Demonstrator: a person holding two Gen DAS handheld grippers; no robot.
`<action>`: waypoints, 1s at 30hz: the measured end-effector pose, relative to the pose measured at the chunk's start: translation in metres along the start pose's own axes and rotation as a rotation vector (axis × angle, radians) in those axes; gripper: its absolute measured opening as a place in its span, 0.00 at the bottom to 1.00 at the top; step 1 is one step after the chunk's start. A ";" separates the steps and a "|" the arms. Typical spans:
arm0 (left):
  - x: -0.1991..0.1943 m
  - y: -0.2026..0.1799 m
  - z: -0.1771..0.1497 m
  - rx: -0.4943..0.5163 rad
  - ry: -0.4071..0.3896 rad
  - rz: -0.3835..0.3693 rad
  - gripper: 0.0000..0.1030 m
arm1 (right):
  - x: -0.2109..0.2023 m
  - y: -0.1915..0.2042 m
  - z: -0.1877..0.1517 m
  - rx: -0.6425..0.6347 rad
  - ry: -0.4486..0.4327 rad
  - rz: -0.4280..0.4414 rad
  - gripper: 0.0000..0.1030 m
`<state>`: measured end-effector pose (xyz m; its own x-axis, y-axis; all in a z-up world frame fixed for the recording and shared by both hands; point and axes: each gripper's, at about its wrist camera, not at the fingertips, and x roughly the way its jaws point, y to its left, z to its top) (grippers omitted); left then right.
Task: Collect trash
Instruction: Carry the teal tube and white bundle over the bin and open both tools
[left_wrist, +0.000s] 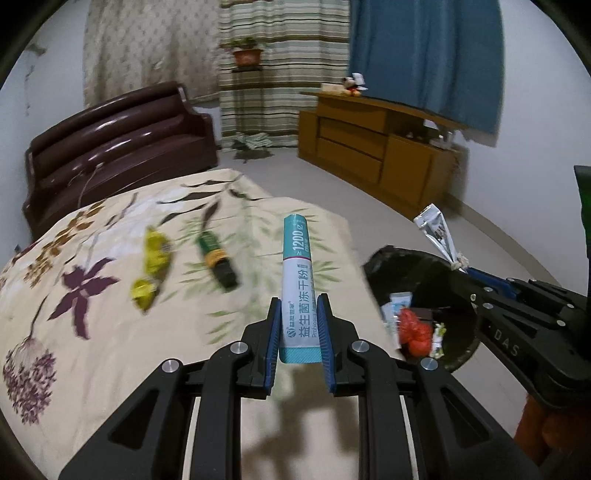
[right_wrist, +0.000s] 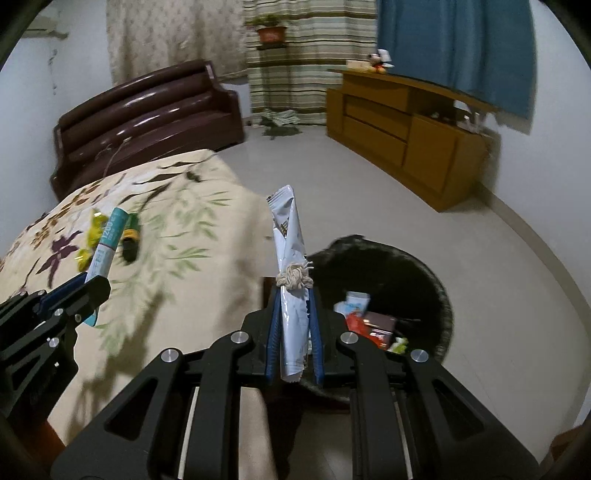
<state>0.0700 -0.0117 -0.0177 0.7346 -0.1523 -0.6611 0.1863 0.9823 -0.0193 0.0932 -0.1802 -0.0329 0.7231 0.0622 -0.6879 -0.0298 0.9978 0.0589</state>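
Both pairs of fingers are closed on trash. Left fingers clamp a teal and white sachet near its lower end, so it stands up between the blue pads over the bed. In the right view this sachet leans out of the left gripper at the picture's left edge. Right fingers pinch a silver-white packet with a knotted cord tied round its middle; the packet sticks up and forward, above the near rim of the bin. The bin stands on the floor just beside the bed's edge, lined in black, with a white pack, a red wrapper and a dark box lying inside. In the left view the packet rises from the right gripper over the bin's far side. Two pieces lie on the flowered bedspread, well apart from both grippers: a yellow wrapper and a green sachet, side by side, blurred.
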 end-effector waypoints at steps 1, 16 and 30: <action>0.003 -0.005 0.001 0.007 0.001 -0.008 0.20 | 0.001 -0.006 -0.001 0.008 0.000 -0.009 0.14; 0.054 -0.063 0.022 0.093 0.040 -0.069 0.20 | 0.022 -0.069 -0.004 0.096 0.022 -0.109 0.14; 0.085 -0.093 0.035 0.144 0.065 -0.067 0.20 | 0.046 -0.093 0.002 0.138 0.030 -0.138 0.14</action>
<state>0.1380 -0.1194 -0.0460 0.6745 -0.2045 -0.7094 0.3282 0.9438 0.0400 0.1307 -0.2700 -0.0685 0.6929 -0.0727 -0.7174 0.1647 0.9846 0.0593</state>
